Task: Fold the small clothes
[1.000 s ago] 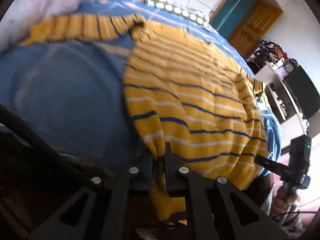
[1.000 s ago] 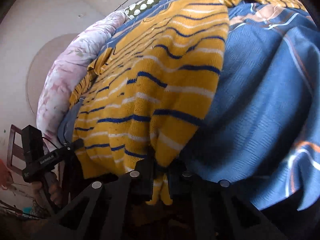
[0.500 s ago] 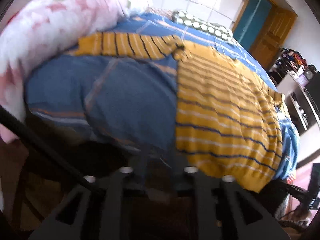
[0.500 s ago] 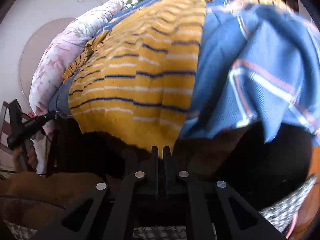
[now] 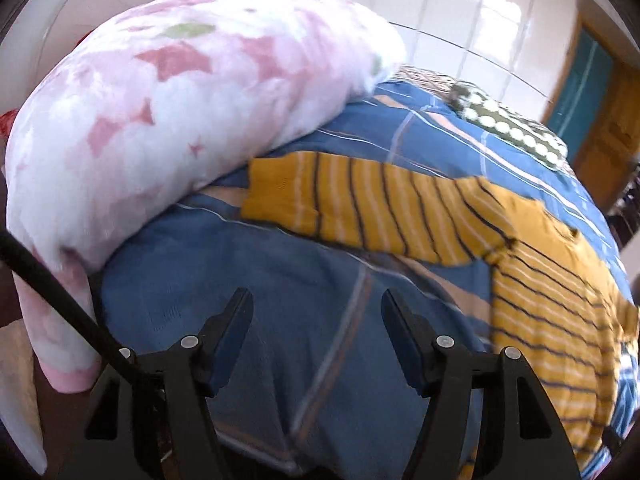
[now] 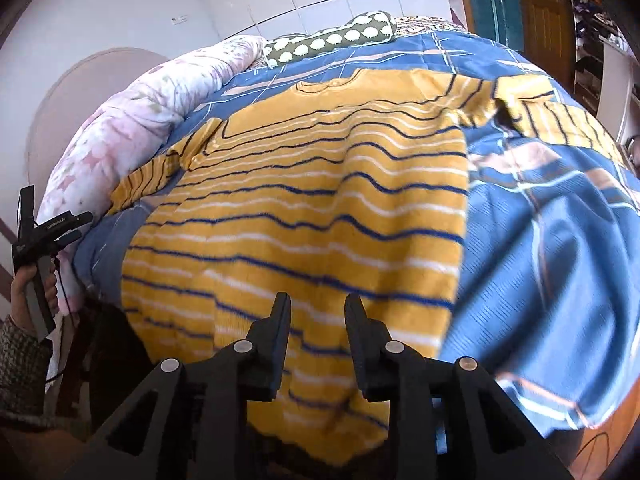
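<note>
A mustard-yellow sweater (image 6: 320, 200) with navy and white stripes lies spread flat on a blue bed cover (image 6: 540, 260), sleeves out to both sides. My right gripper (image 6: 316, 304) is open and empty, just above the sweater's hem. My left gripper (image 5: 316, 304) is open and empty over bare blue cover (image 5: 280, 280), short of the left sleeve (image 5: 360, 208); the sweater body (image 5: 560, 320) lies to its right. The left gripper also shows in the right wrist view (image 6: 64, 228), at the bed's left edge.
A rolled pink-and-white floral quilt (image 5: 180, 100) lies along the bed's left side, close behind the left sleeve. A green dotted pillow (image 6: 332, 40) sits at the head. A wooden door (image 6: 544, 20) and cluttered shelves stand at the far right.
Both grippers let go of the sweater's hem and opened. The left one swung left toward the sleeve and quilt; the right one drew back, then returned over the hem.
</note>
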The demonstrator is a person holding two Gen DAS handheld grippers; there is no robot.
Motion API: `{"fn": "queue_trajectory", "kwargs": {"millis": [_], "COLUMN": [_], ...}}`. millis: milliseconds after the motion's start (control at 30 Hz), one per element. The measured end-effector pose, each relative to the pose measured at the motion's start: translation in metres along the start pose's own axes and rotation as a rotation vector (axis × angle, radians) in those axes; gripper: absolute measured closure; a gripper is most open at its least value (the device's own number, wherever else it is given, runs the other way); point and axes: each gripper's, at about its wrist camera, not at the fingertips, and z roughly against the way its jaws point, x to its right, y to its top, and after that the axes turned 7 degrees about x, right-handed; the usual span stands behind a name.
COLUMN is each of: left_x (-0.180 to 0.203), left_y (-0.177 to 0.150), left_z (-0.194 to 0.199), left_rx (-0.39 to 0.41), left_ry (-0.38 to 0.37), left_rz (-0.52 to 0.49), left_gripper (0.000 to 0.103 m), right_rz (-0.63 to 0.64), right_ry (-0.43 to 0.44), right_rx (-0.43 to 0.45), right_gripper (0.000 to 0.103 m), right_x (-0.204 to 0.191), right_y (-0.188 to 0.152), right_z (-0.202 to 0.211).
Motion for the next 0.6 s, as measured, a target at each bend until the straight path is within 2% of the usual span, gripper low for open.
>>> {"fn": "queue_trajectory", "kwargs": {"millis": [167,267,467,600], "left_x": [0.002,-0.003,-0.032,-0.046], "left_y": [0.001,0.006,0.030,0.039], "left_z": [-0.005,-0.020,-0.067,-0.099], "left_rx": [0.005,-0.007,-0.088,-0.141], "left_ry": [0.036,0.028,-0.091,-0.068], "left_rz": [-0.039,-0.035,0.141,0.222], "left_gripper": [0.038,0.037,0.037,0.037], "right_rz": [0.002,0.009,-0.018,-0.030], "right_ry": [-0.002,-0.012,-0.018,-0.017], "right_rx": [-0.003,-0.010,-0.008,-0.004], "right_gripper": [0.064,0.064,0.063,0.063], "right_x": [-0.008,-0.007,0.000,0.003], "right_y": [0.007,0.007,0.006,0.005], "right_z": [-0.019,-0.025,-0.028,-0.029]}}
